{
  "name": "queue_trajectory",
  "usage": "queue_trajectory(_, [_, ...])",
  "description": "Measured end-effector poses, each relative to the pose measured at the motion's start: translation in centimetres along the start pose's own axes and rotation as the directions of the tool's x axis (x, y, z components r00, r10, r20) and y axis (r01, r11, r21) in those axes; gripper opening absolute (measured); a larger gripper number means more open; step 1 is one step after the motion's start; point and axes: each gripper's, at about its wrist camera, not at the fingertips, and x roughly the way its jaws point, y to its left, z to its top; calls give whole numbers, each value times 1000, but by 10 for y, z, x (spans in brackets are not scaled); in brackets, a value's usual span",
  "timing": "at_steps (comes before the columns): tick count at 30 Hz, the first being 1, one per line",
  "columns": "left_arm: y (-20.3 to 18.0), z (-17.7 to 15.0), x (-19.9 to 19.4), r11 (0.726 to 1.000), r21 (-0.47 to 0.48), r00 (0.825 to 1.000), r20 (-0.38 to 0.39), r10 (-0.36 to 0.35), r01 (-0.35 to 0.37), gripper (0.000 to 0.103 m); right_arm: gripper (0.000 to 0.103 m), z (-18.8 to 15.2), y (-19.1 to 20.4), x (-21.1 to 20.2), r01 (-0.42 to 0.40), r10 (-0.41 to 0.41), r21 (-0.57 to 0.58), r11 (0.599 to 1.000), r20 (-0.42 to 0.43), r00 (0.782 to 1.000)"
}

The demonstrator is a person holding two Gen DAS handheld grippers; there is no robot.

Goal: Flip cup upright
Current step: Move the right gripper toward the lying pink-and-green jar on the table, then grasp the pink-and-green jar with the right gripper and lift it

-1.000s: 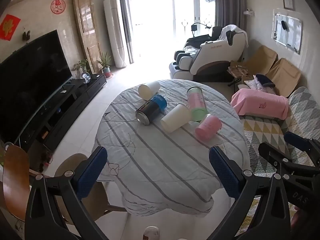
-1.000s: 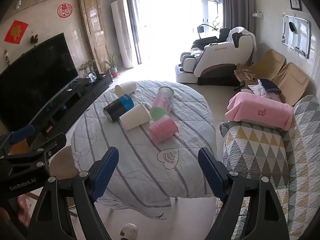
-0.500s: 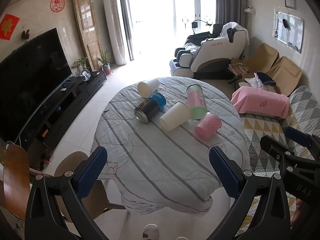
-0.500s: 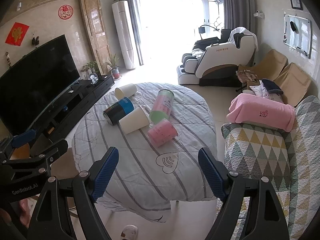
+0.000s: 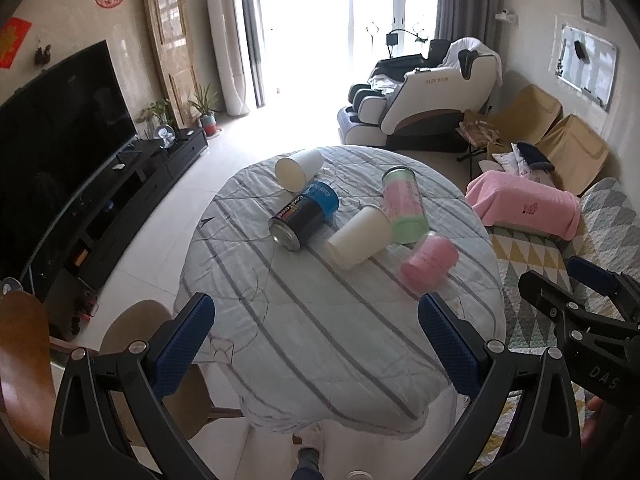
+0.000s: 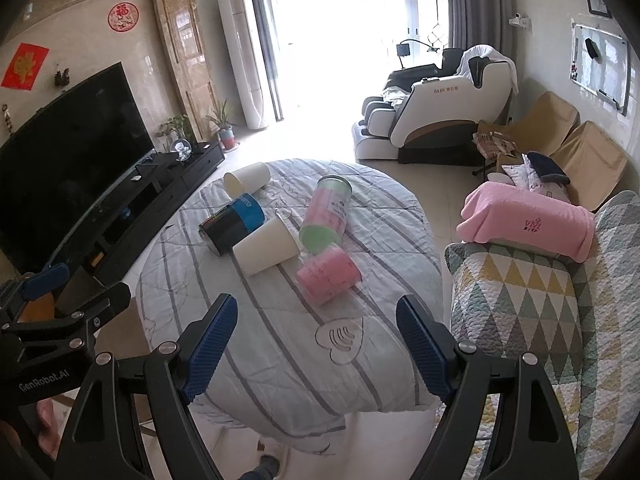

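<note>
Cups lying on their sides on a round table, both tongs spread wide and empty.

Left wrist view: left gripper [image 5: 316, 334] hangs above the near table [image 5: 320, 352] edge; the pink cup [image 5: 429, 265] lies toppled beside a white cup [image 5: 359, 237]. Right wrist view: right gripper [image 6: 316, 336] gapes over the striped cloth, pink cup [image 6: 329, 274] just beyond, touching the green-pink canister [image 6: 326, 216].

Five toppled cups [image 6: 267, 250] on table [image 6: 280, 352]

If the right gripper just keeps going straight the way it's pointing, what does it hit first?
Probably the pink cup lying on its side, nearest in line between the open right gripper fingers; depth is hard to judge, so it might meet the tablecloth first.
</note>
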Motion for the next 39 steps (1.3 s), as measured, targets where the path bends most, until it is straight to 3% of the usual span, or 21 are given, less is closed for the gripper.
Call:
queue_trajectory(9, [22, 61, 66, 996, 45, 995, -63, -80, 83, 103, 83, 48, 12, 57, 58, -56, 62, 996, -41, 998])
queue_trajectory(17, [16, 105, 112, 979, 130, 981, -133, -139, 156, 103, 83, 85, 8, 97, 117, -104, 153, 981, -90, 990])
queue_trajectory(23, [1, 125, 147, 967, 163, 967, -195, -163, 196, 103, 83, 107, -6, 136, 133, -95, 185, 974, -198, 976])
queue_trajectory(30, [-17, 148, 192, 968, 171, 958, -251, -140, 186, 103, 83, 132, -27, 191, 96, -23, 225, 969, -309, 951])
queue_trajectory(34, [-25, 158, 222, 977, 150, 952, -288, -100, 148, 103, 83, 146, -40, 242, 75, 20, 222, 972, -398, 917])
queue_trajectory(39, [-27, 162, 251, 989, 101, 936, -346, -69, 111, 103, 83, 151, -56, 303, 55, 79, 232, 971, -532, 843])
